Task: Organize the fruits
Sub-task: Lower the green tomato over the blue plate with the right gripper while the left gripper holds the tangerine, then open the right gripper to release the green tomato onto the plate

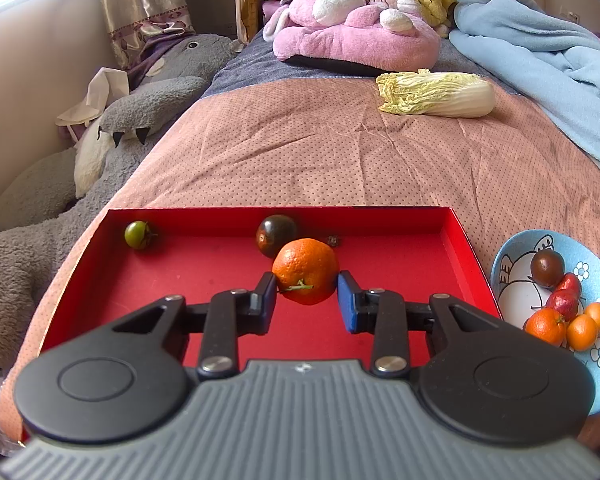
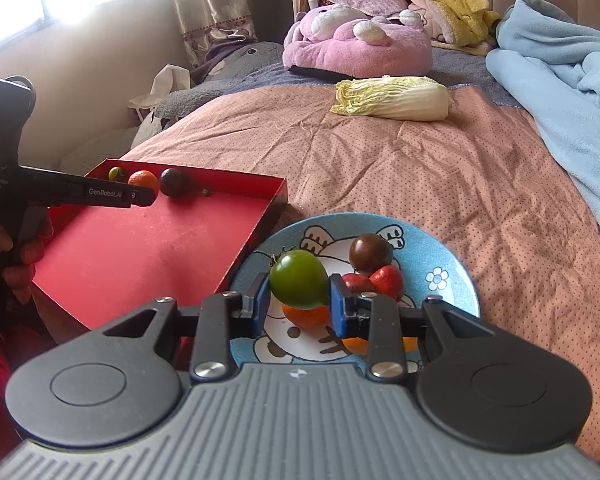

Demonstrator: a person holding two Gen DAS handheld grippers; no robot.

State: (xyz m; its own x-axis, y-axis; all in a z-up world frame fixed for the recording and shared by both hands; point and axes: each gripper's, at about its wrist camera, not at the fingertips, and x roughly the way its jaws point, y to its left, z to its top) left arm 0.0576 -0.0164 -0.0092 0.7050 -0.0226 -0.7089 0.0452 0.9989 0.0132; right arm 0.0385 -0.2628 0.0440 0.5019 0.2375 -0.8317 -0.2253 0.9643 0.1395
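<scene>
My left gripper [image 1: 306,292] is shut on an orange mandarin [image 1: 305,270] and holds it over the red tray [image 1: 400,280]. A small green tomato [image 1: 139,234] and a dark tomato [image 1: 275,234] lie at the tray's far wall. My right gripper [image 2: 298,296] is shut on a green tomato [image 2: 299,279] above the blue cartoon bowl [image 2: 440,256]. The bowl holds a dark tomato [image 2: 370,253], red strawberries [image 2: 386,280] and mandarins [image 2: 305,316]. The left gripper also shows in the right wrist view [image 2: 142,196], over the tray.
The tray and bowl sit side by side on a pink dotted bedspread [image 2: 420,168]. A napa cabbage [image 1: 436,94] lies further back. A pink plush [image 1: 356,28], a grey plush [image 1: 148,92] and a blue blanket [image 1: 548,56] surround the bed.
</scene>
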